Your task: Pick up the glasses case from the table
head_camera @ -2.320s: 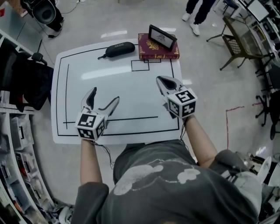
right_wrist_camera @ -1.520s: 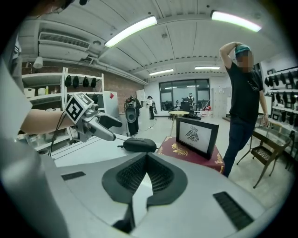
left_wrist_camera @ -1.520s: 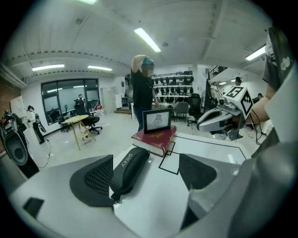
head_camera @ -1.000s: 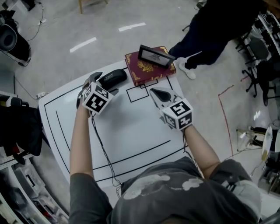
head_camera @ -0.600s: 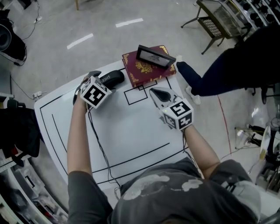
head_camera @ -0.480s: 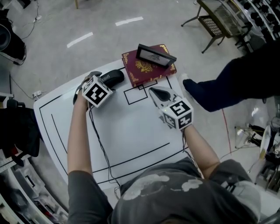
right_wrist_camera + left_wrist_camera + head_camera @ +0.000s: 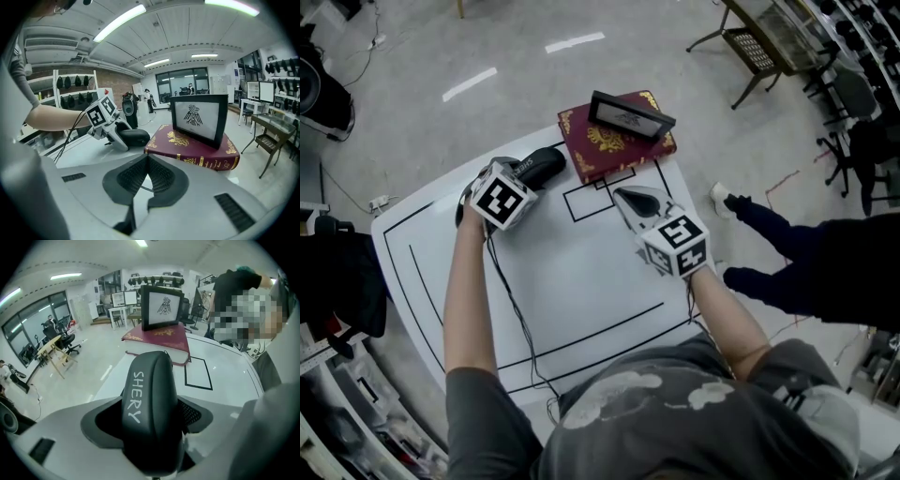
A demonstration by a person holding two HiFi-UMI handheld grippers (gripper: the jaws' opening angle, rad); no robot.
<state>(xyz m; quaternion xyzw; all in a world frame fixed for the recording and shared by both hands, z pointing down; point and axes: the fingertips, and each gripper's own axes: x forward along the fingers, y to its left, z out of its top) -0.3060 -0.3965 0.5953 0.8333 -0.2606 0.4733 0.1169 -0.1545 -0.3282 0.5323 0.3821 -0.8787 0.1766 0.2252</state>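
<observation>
The left gripper view shows the black oval glasses case [image 7: 150, 408] between the left gripper's [image 7: 512, 174] closing fingers. The head view hides that. The right gripper's [image 7: 147, 159] fingers are together.

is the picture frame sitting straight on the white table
No, the picture frame stands upright on top of the red book.

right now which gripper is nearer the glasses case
Left. The left gripper straddles the glasses case, fingers closing around it; the right gripper hovers apart over the table, short of the red book.
</observation>
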